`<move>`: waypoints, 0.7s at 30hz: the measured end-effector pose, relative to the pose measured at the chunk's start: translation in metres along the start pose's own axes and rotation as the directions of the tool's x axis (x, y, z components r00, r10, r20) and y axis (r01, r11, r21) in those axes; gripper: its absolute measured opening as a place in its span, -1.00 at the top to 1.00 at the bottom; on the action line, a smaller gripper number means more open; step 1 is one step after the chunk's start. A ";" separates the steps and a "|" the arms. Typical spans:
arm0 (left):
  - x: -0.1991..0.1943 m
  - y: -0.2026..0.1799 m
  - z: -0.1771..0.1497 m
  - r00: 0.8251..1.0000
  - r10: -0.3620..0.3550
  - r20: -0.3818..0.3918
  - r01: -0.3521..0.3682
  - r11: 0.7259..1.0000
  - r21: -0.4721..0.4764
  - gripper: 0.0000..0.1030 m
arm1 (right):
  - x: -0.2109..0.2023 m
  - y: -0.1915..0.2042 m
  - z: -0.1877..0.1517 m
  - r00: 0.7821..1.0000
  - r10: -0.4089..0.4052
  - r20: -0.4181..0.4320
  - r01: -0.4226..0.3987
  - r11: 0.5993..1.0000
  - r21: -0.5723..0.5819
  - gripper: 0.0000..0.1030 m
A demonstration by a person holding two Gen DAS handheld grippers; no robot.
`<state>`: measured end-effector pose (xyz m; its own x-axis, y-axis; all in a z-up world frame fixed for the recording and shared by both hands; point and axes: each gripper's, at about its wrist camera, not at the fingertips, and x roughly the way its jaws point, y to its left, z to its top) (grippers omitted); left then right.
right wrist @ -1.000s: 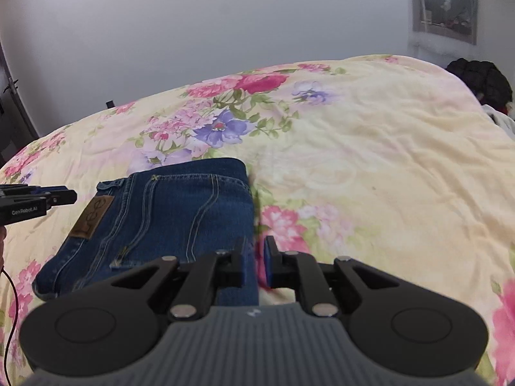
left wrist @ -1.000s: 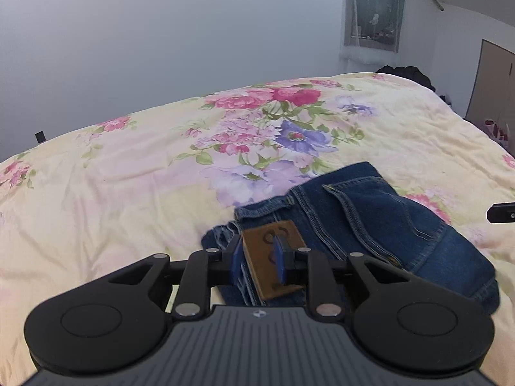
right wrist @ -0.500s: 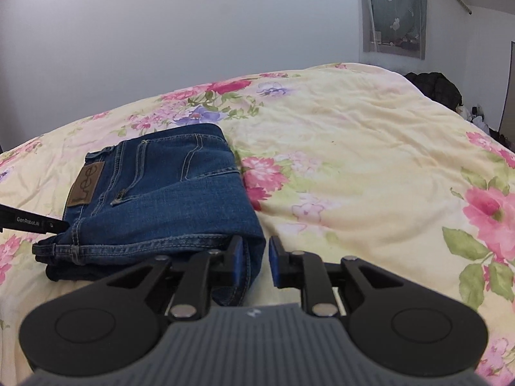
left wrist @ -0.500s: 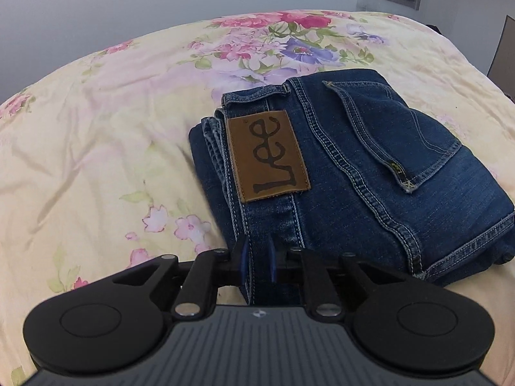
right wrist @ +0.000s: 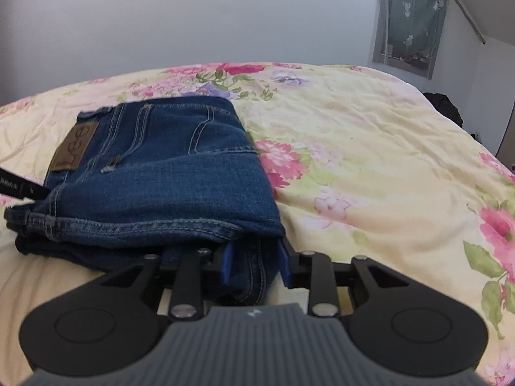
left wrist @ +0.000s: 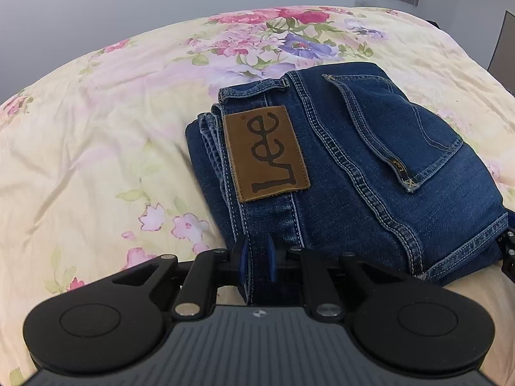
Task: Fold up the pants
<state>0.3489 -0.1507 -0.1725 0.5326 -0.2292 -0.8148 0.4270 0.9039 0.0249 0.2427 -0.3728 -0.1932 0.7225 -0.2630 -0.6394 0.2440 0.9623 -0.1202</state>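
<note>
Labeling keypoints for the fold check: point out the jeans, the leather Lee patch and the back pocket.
jeans [right wrist: 167, 173]: right wrist view, on the top denim layer.
Lee patch [left wrist: 267, 154]: left wrist view, middle of the brown leather label.
back pocket [left wrist: 396, 122]: left wrist view, centre of the stitched pocket panel.

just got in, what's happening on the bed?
A person with a hand-held gripper in each hand is folding Lee jeans on a floral bedspread. The jeans are already folded into a compact stack, leather patch on top. The left hand-held gripper has its blue pads closed on the near waistband edge. The right hand-held gripper has the near right corner of the stack between wider-set pads; whether it is pinching is unclear.
</note>
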 end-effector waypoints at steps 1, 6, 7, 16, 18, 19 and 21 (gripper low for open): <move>0.000 0.000 0.000 1.000 0.002 -0.001 -0.002 1.000 -0.001 0.68 | 0.000 0.001 -0.001 1.000 -0.005 -0.001 0.005 1.000 -0.008 0.53; 0.001 -0.004 0.002 1.000 0.022 -0.014 -0.022 1.000 0.010 0.68 | -0.020 -0.012 -0.003 1.000 0.013 0.015 -0.015 0.997 0.076 1.00; 0.002 -0.004 0.003 1.000 0.025 -0.019 -0.025 1.000 0.013 0.68 | -0.028 -0.014 -0.005 1.000 0.006 0.029 -0.008 0.997 0.078 1.00; 0.003 -0.010 0.004 0.998 0.051 -0.026 -0.050 0.998 0.027 0.68 | -0.051 -0.064 -0.023 1.000 -0.007 -0.011 0.010 0.949 0.315 1.00; 0.003 -0.011 0.005 0.998 0.053 -0.028 -0.052 0.998 0.028 0.68 | -0.057 -0.063 -0.020 0.998 0.012 0.064 -0.030 0.956 0.291 1.00; 0.003 -0.010 0.005 0.998 0.053 -0.029 -0.052 0.998 0.029 0.68 | -0.057 -0.059 -0.020 0.997 0.019 0.078 -0.040 0.960 0.278 0.99; 0.003 -0.010 0.005 0.998 0.048 -0.027 -0.047 0.998 0.028 0.68 | -0.055 -0.054 -0.017 0.993 0.062 0.100 -0.088 0.955 0.284 0.91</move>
<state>0.3497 -0.1616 -0.1725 0.5330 -0.1757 -0.8277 0.4215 0.9033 0.0797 0.1794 -0.4090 -0.1646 0.7974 -0.2087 -0.5662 0.3531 0.9222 0.1574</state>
